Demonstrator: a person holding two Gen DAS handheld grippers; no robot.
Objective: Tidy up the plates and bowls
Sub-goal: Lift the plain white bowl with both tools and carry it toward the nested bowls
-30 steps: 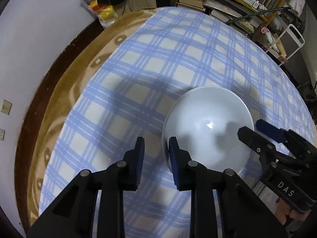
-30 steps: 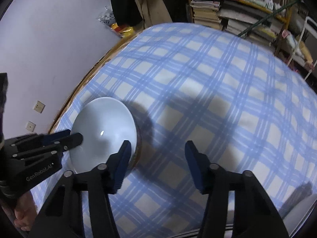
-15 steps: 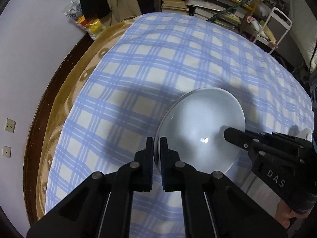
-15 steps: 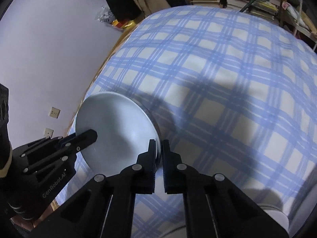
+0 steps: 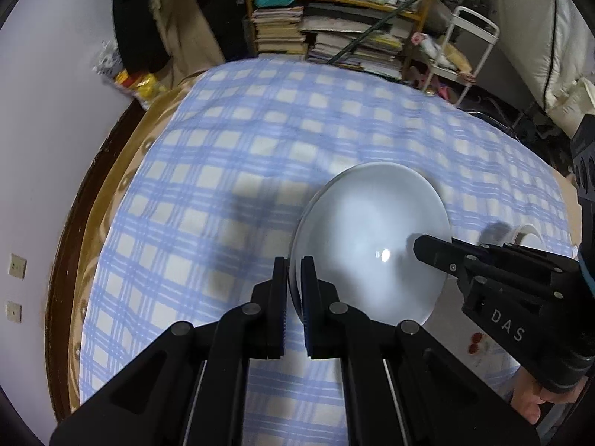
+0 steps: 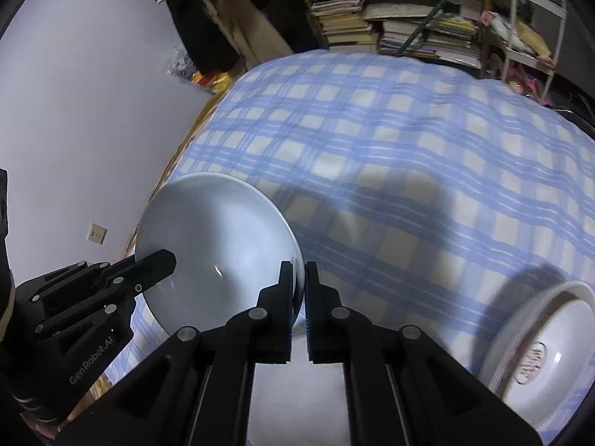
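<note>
A plain white bowl point(image 5: 372, 238) is held in the air above the blue checked tablecloth point(image 5: 260, 141). My left gripper point(image 5: 294, 271) is shut on its left rim. My right gripper point(image 6: 299, 278) is shut on its right rim; the bowl also shows in the right wrist view point(image 6: 219, 241). Each gripper appears in the other's view, the right one point(image 5: 483, 271) and the left one point(image 6: 111, 278). A stack of white dishes point(image 6: 539, 345) with a red mark inside sits at the near right on the table.
The cloth point(image 6: 409, 148) covers a round table with a brown rim point(image 5: 93, 200). A purple wall point(image 5: 37, 111) lies to the left. Shelves of books point(image 5: 334, 29) and a white metal cart point(image 5: 465, 48) stand beyond the far edge.
Both grippers closed on opposite rims of the bowl and lifted it off the cloth. The stack of dishes has come into the right wrist view.
</note>
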